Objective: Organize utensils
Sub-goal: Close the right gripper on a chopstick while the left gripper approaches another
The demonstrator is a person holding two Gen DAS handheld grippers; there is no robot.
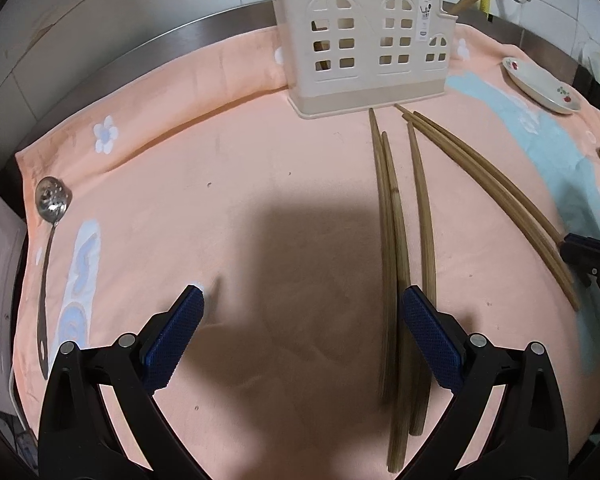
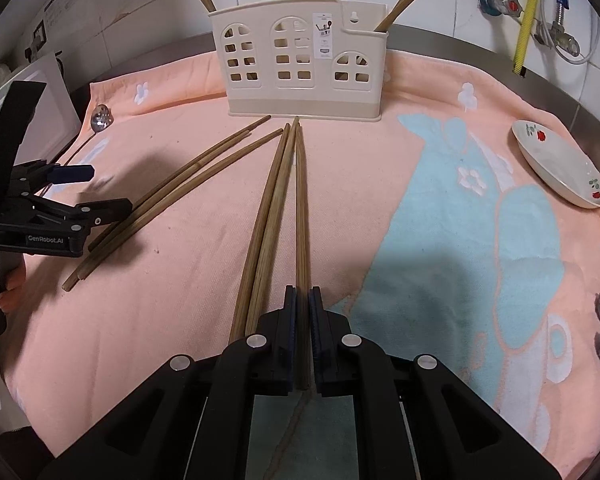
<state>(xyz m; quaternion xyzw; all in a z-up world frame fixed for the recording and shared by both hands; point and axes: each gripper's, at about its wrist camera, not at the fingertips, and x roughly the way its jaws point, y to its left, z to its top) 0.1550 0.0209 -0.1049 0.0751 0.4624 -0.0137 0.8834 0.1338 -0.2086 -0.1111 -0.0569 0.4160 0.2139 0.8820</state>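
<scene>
Lifting: raise your right gripper (image 2: 302,300), pinching one chopstick (image 2: 301,208), tip first into the holder (image 2: 300,76).
Left gripper (image 1: 302,320): jaws spread, keep clear.

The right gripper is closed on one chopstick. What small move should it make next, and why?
Probably lift it slightly. The right gripper is shut on one chopstick, which seems to lie on the towel beside two others. The beige holder, already holding chopsticks, stands just behind.

wooden chopsticks (image 2: 302,208), plastic holder (image 2: 300,68), terry towel (image 2: 460,208)
</scene>
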